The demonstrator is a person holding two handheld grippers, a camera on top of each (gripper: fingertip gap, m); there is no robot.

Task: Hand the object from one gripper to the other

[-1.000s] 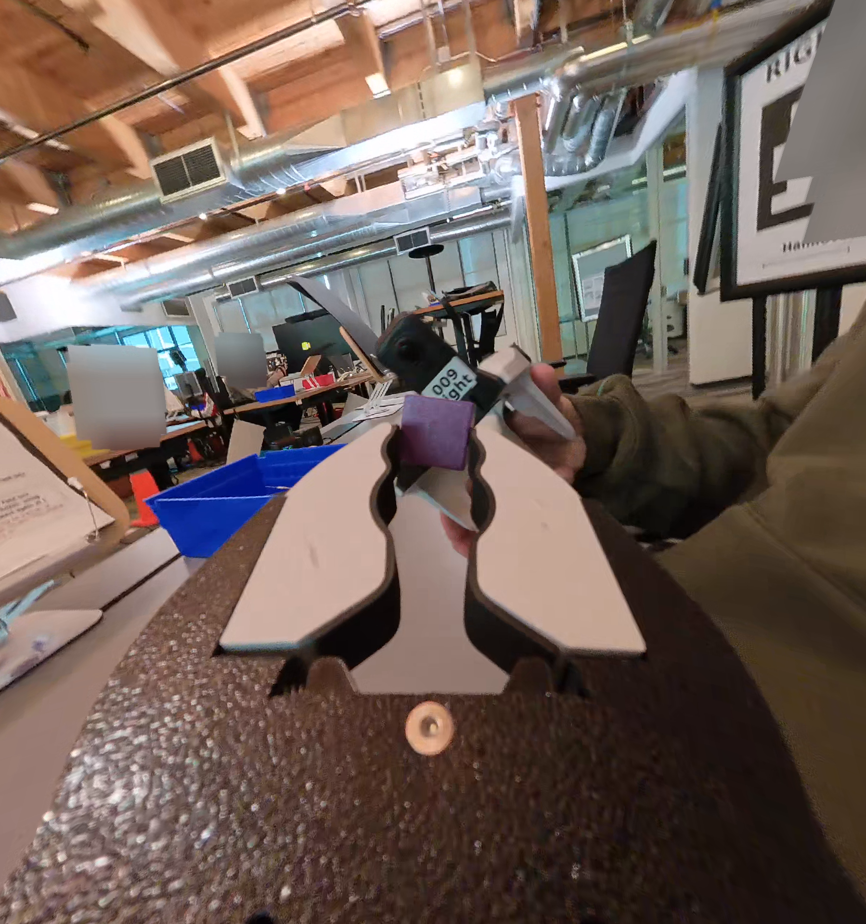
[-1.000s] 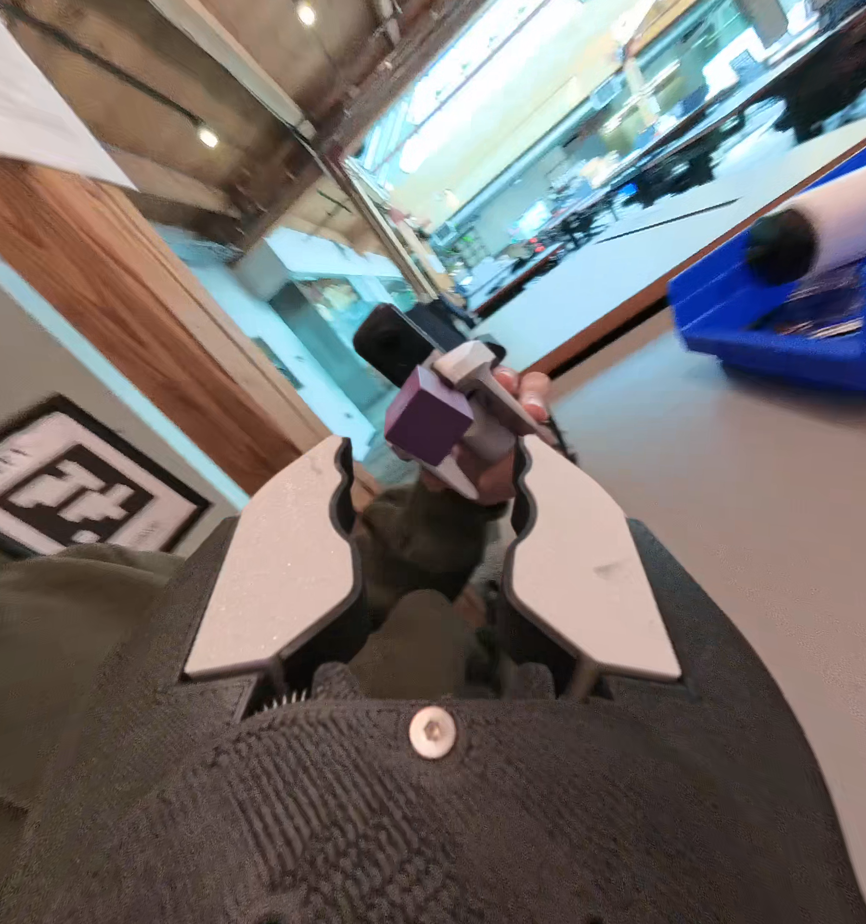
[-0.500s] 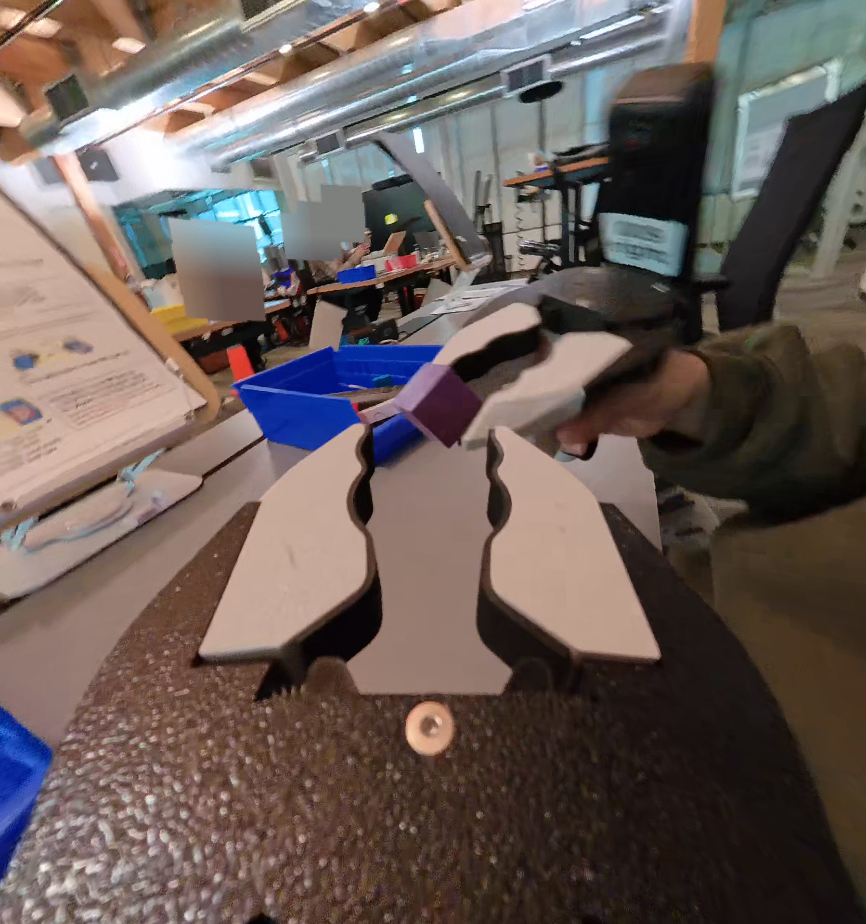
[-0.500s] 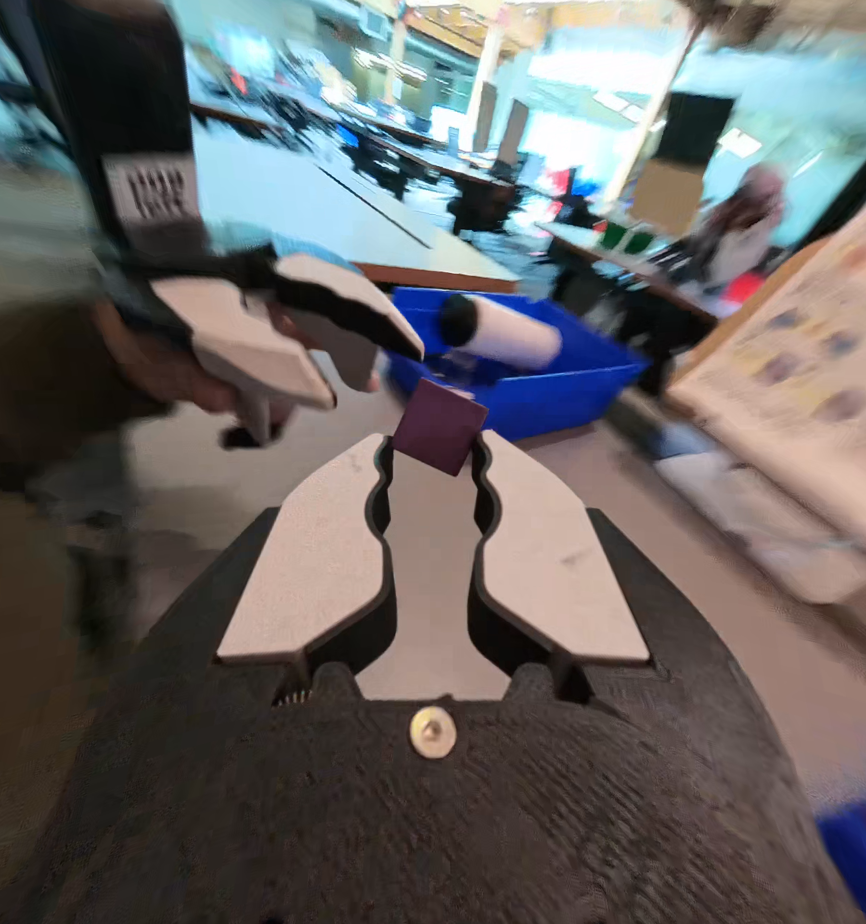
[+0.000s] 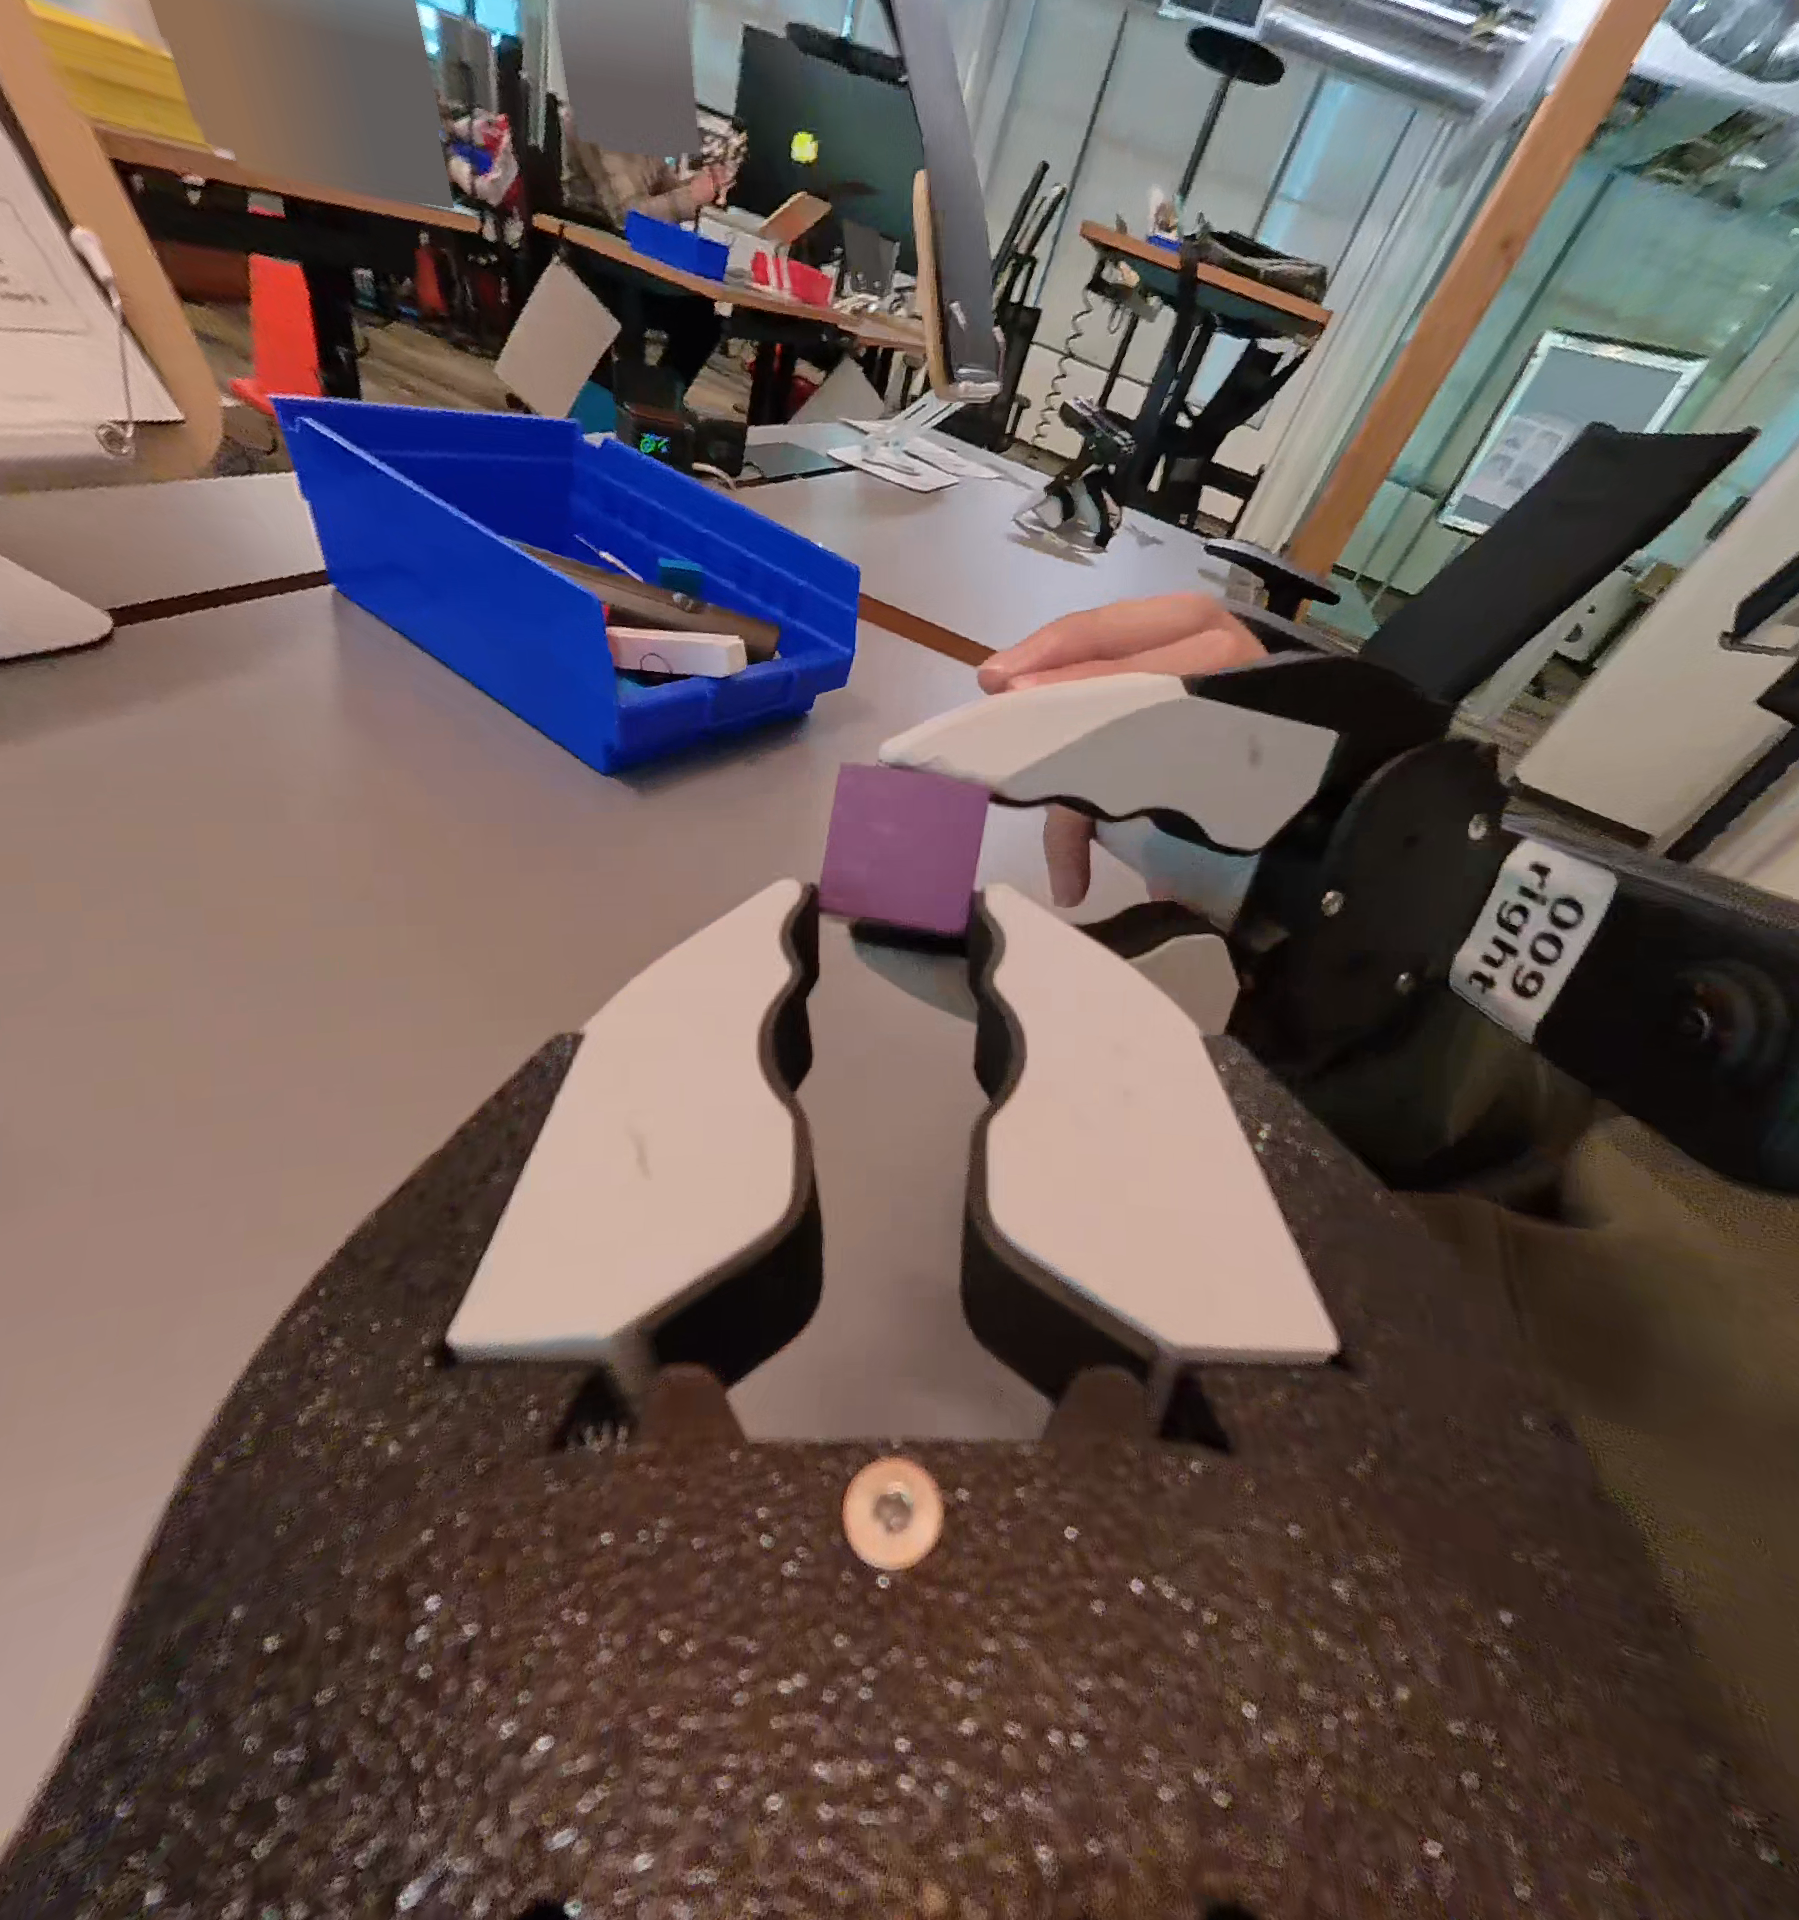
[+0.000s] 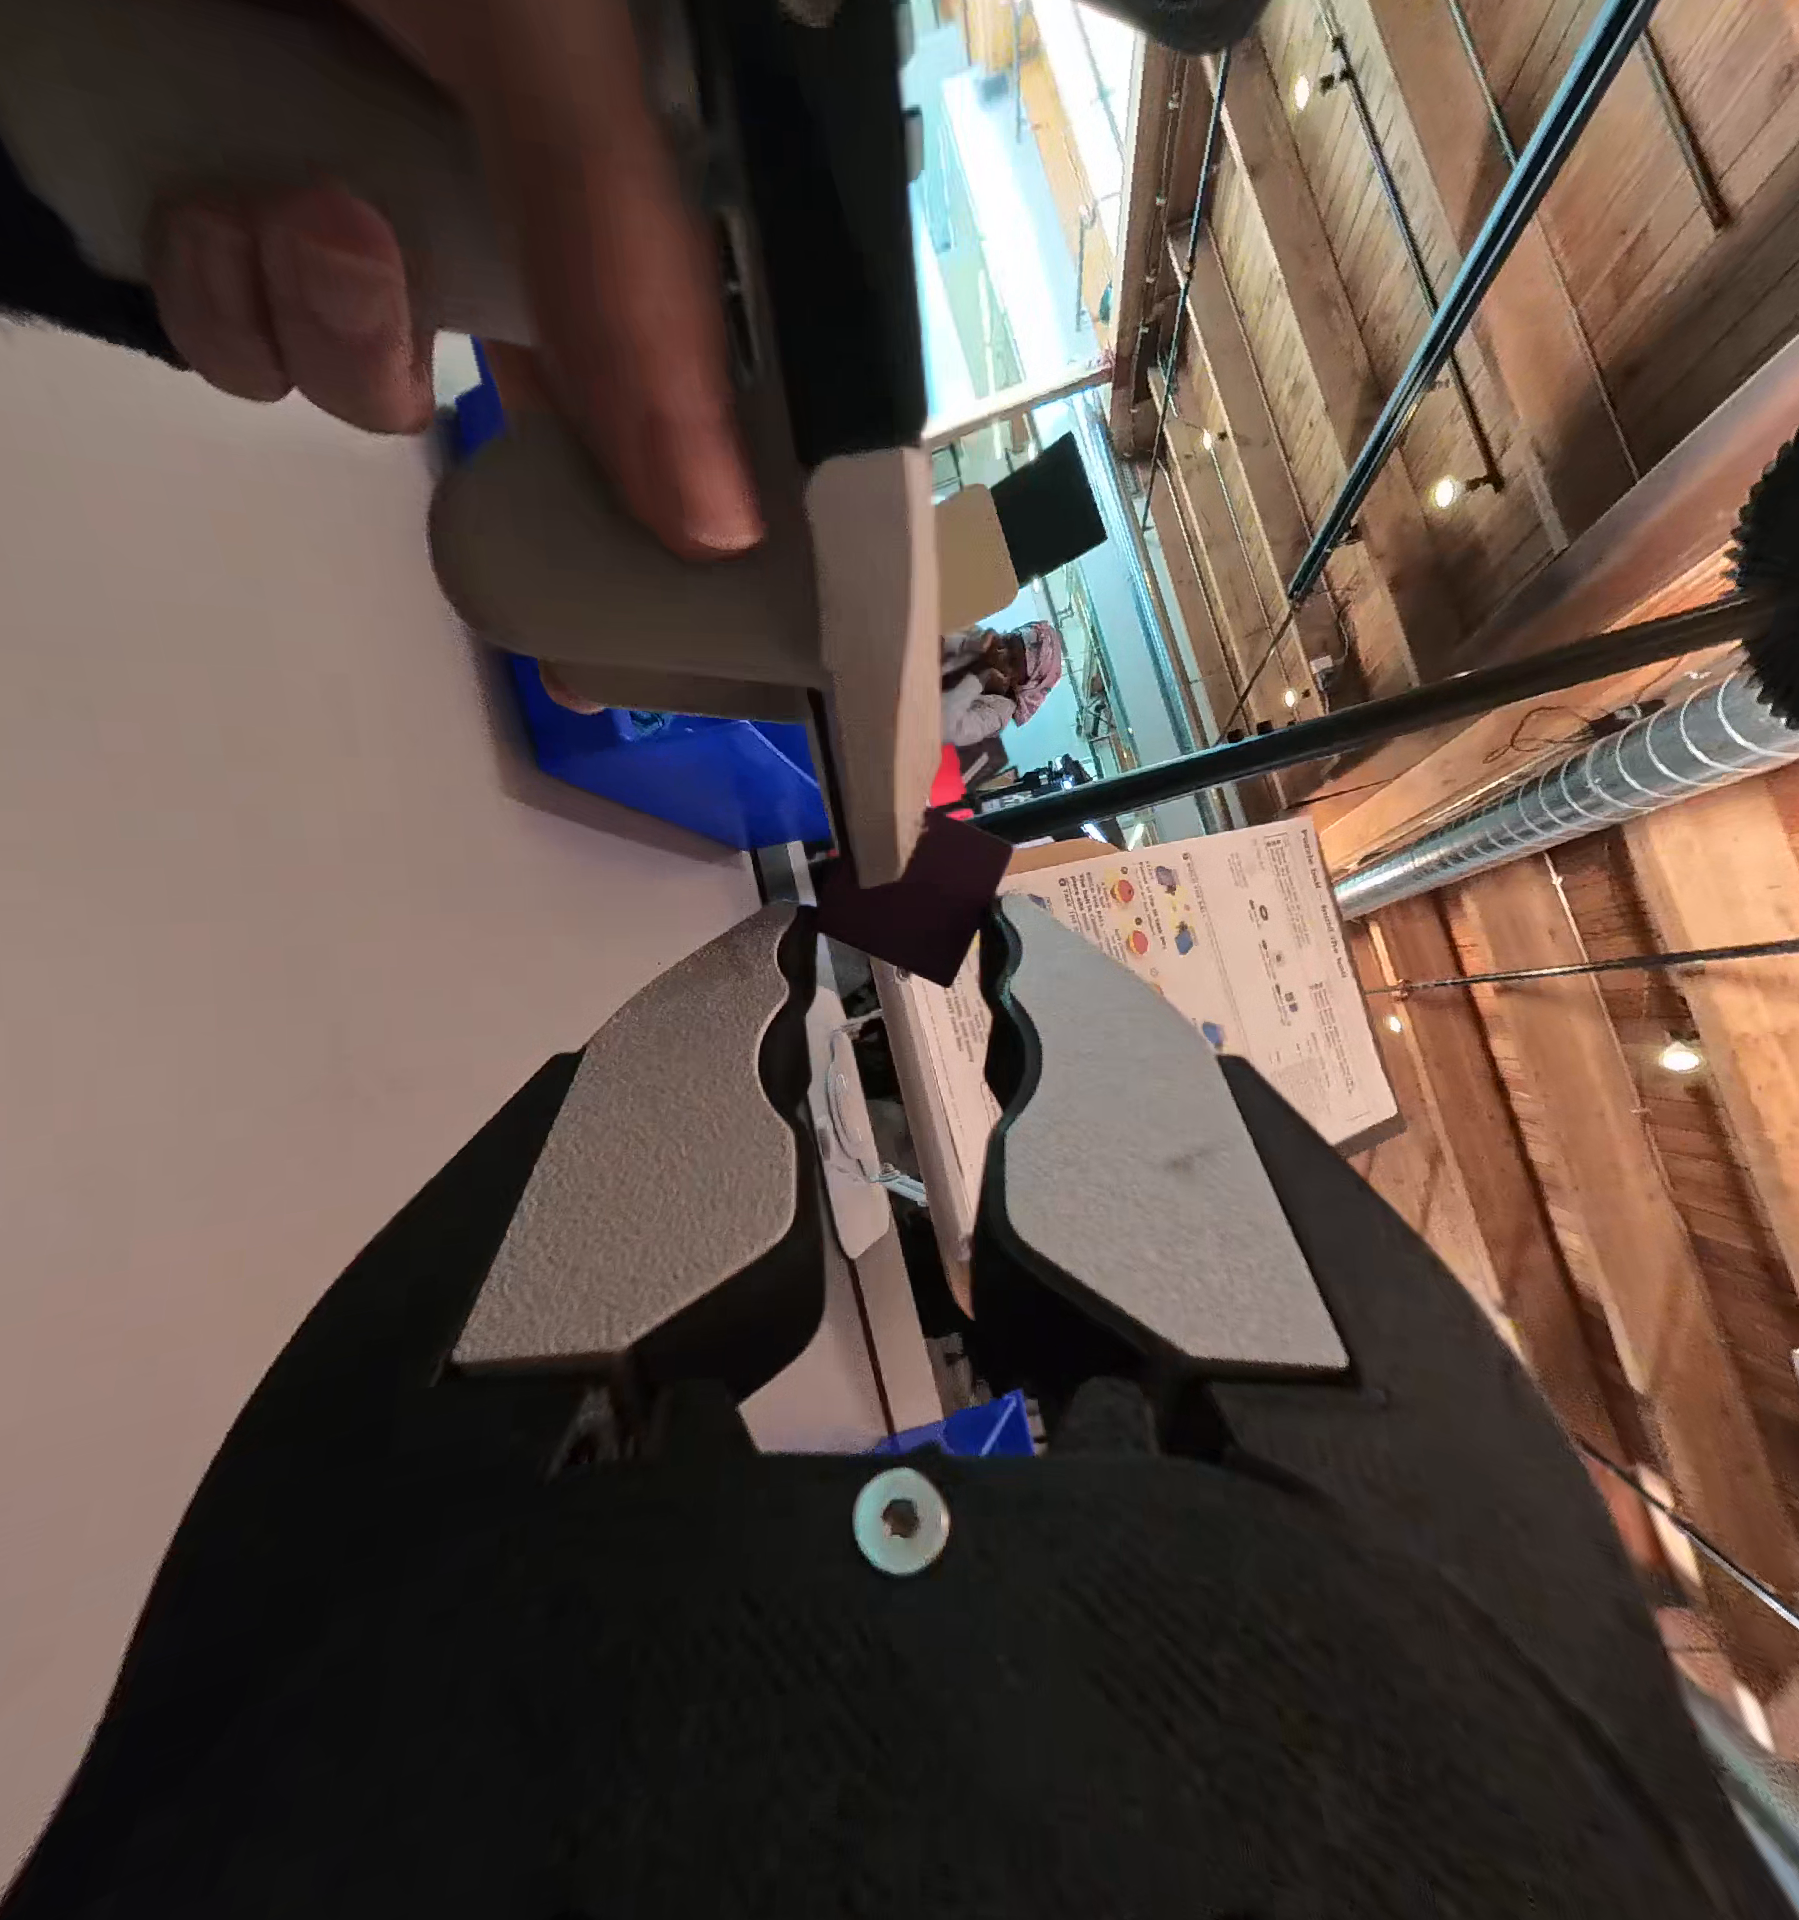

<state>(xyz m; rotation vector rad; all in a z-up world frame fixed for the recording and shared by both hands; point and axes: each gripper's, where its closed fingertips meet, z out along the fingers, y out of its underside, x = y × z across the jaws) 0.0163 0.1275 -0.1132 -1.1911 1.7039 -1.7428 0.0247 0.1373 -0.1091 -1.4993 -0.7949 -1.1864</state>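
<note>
- Since half a second ago, the left gripper point(image 5: 890, 914) has narrowed its grey fingers around the small purple cube point(image 5: 905, 862), which then sat only in the right gripper point(image 6: 895, 935).
- Both sets of fingers are now clenched on the cube. The left pair presses its two sides, and the right pair comes in crosswise.
- From the left wrist view, one right finger point(image 5: 1082, 738) lies across the cube's top. The other passes below and is mostly hidden.
- The cube is held in the air above the grey tabletop point(image 5: 251, 883), clear of its surface.
- A long blue plastic bin point(image 5: 459, 561) holding a few odd items stands farther back on the tabletop, well apart from the cube.
- A person's hand point(image 5: 1113, 644) wraps the right gripper's handle.
</note>
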